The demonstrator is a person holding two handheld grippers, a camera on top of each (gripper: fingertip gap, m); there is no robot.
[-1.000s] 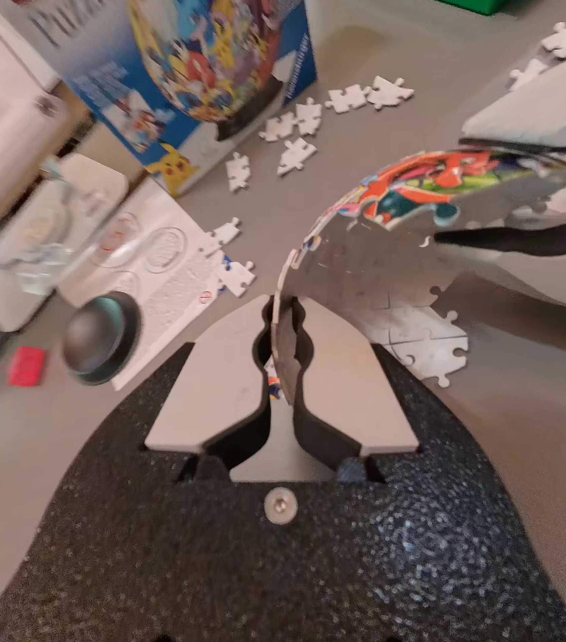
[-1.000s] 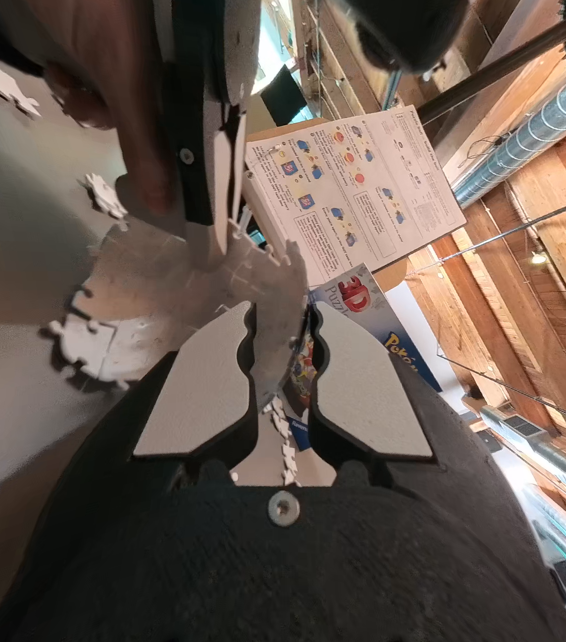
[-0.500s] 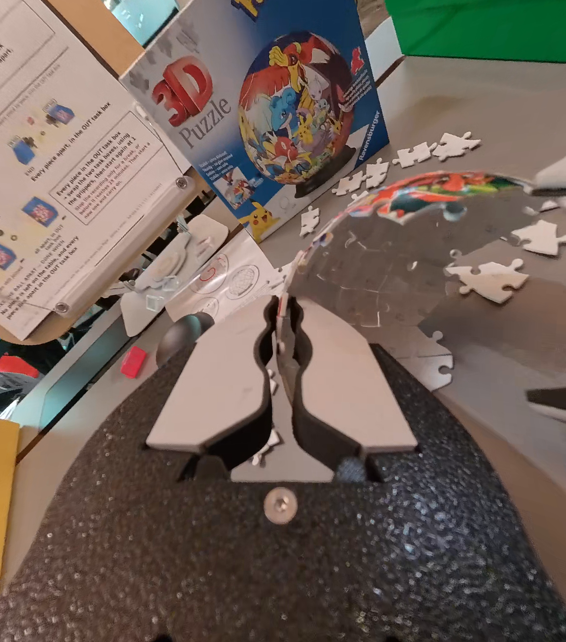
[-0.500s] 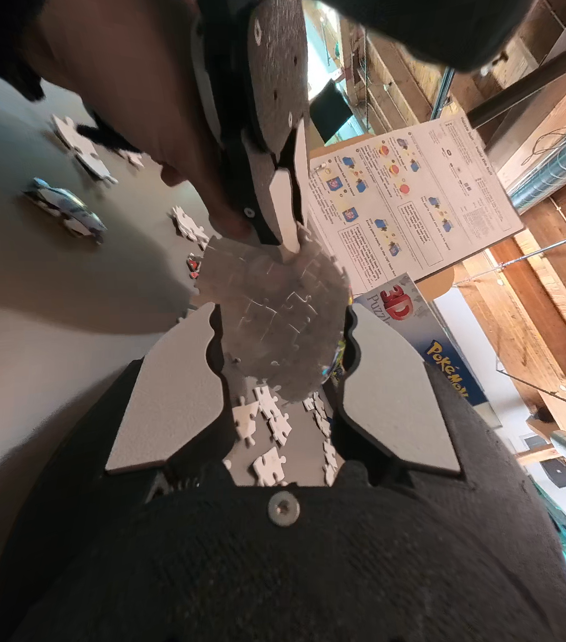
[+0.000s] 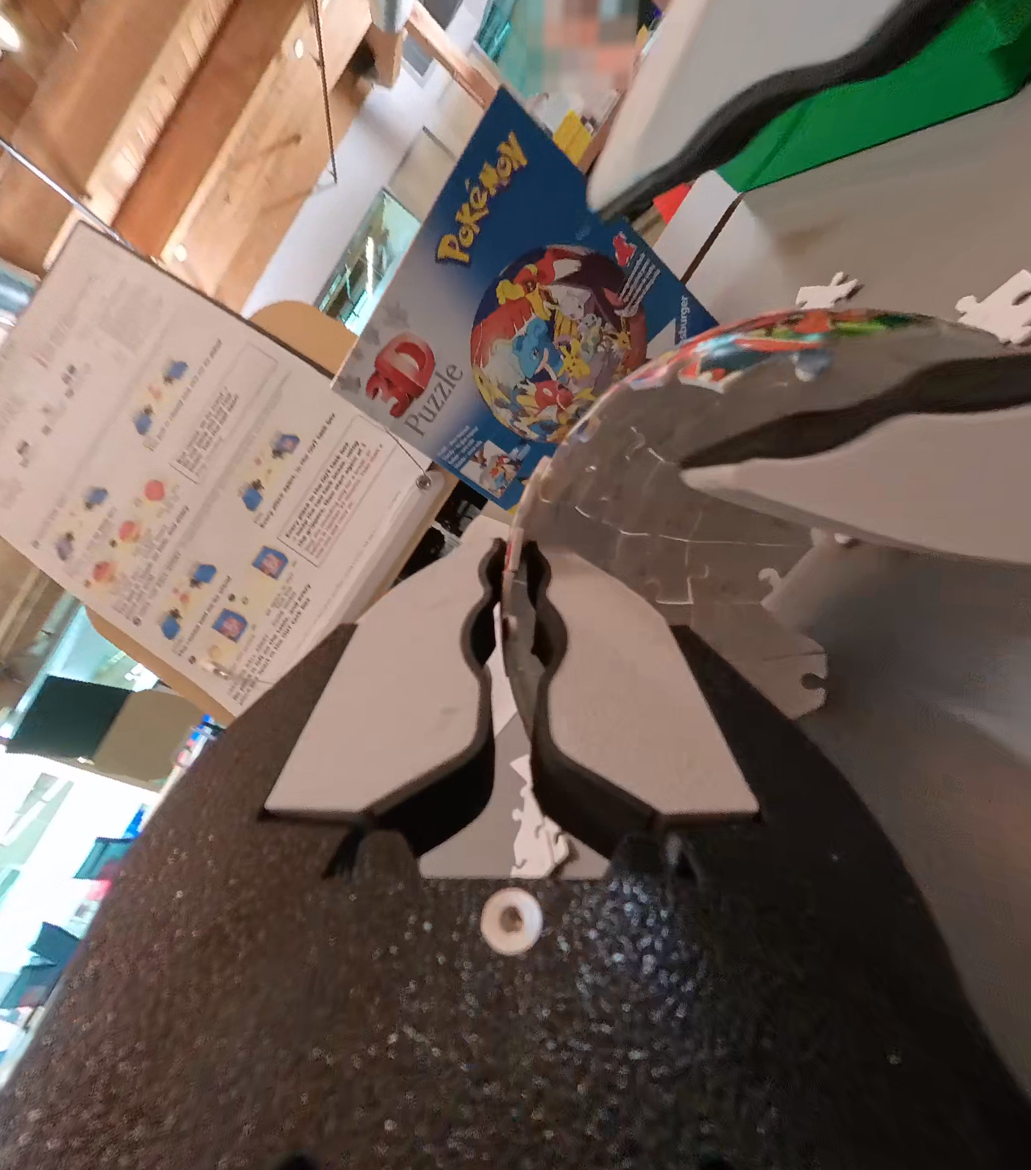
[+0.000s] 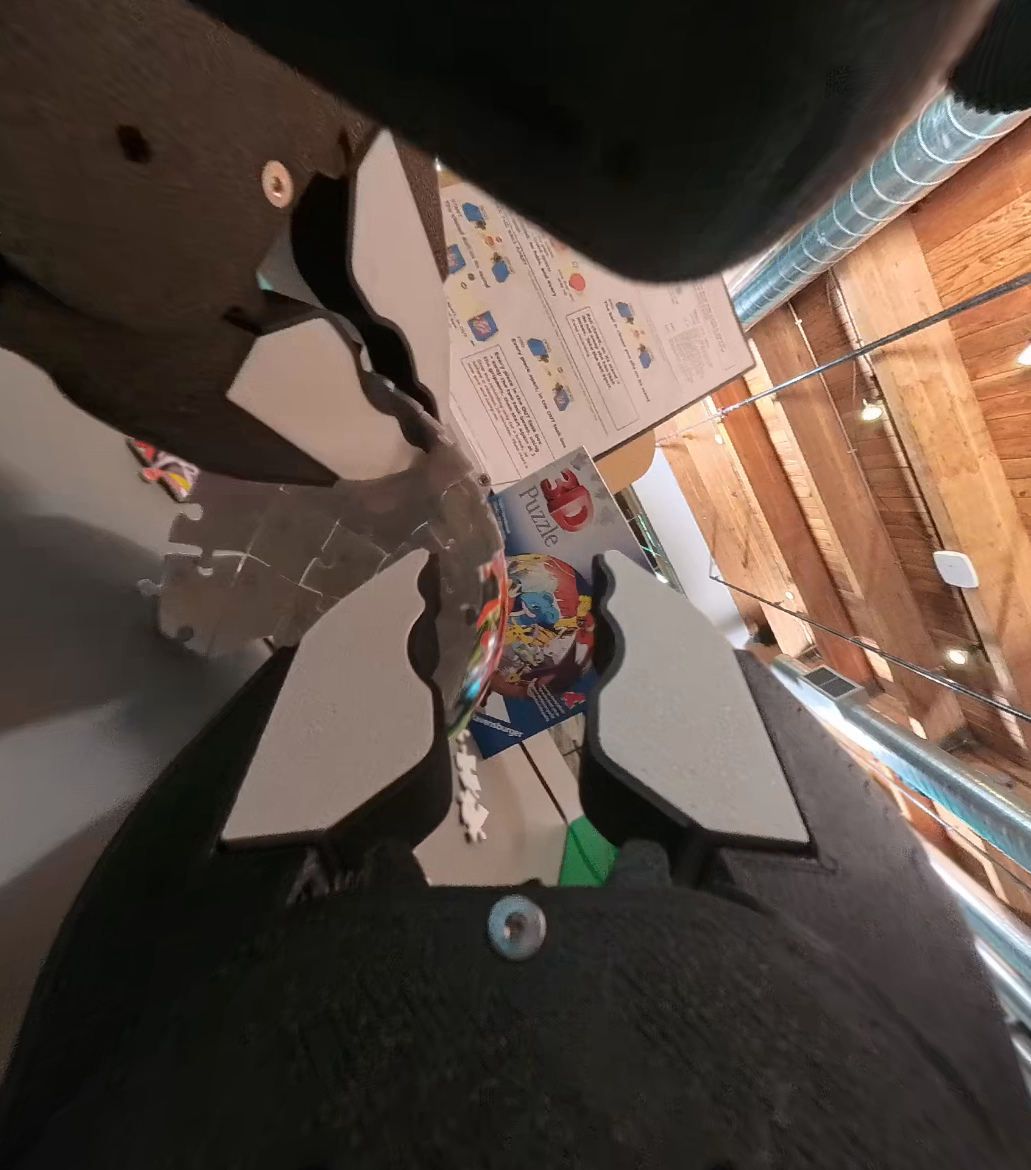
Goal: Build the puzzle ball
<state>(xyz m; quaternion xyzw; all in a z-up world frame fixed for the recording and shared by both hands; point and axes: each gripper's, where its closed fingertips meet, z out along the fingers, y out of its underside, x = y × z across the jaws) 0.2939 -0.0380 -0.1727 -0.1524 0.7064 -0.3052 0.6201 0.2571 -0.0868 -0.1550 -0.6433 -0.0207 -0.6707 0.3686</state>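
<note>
My left gripper (image 5: pixel 516 557) is clamped on the edge of the curved shell of joined puzzle pieces (image 5: pixel 658 506), grey inside and printed in colour outside, held above the grey table (image 5: pixel 943 665). My right gripper (image 6: pixel 510 573) stands open, its fingers astride the shell's opposite rim without pinching it. Loose white puzzle pieces (image 5: pixel 1007 304) lie on the table beyond. The blue puzzle box (image 5: pixel 519 316) stands behind, beside a white instruction sheet (image 5: pixel 184 475).

Bright indoor light, strong wide-angle bending at edges, motion blur throughout; shadows perhaps from overhead lamps.
</note>
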